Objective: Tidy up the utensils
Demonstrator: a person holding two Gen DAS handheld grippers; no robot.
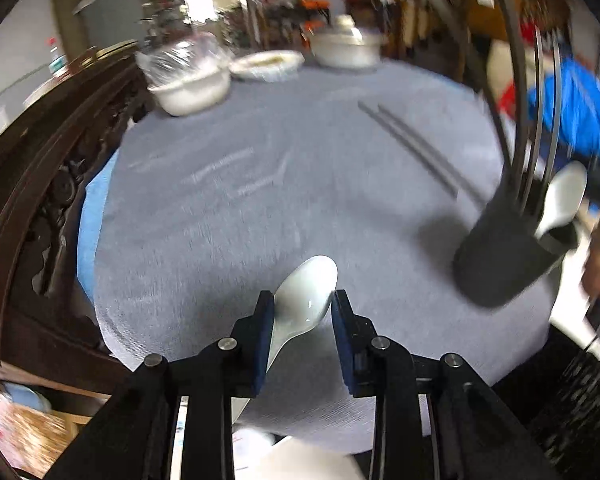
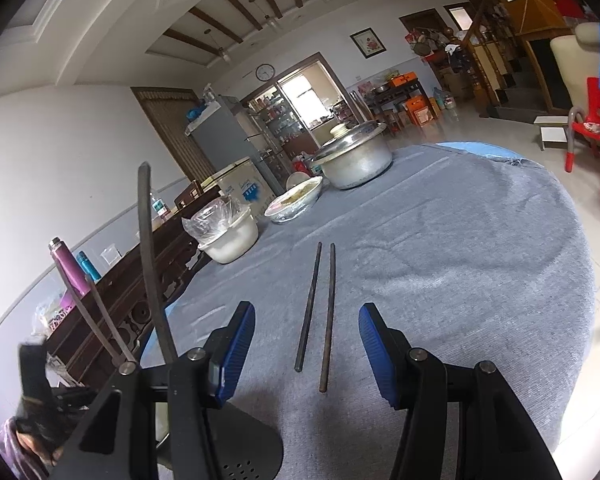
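Observation:
In the left wrist view, my left gripper holds a white ceramic spoon between its blue pads, above the grey tablecloth. A black utensil holder stands at the right with another white spoon and several chopsticks in it. Two dark chopsticks lie on the cloth beyond. In the right wrist view, my right gripper is open and empty, with the two chopsticks lying on the cloth between and ahead of its fingers. The holder's rim shows at the lower left.
A round table with grey cloth holds a plastic-covered white bowl, a dish and a lidded metal pot at the far side. A dark carved wooden bench runs along the left.

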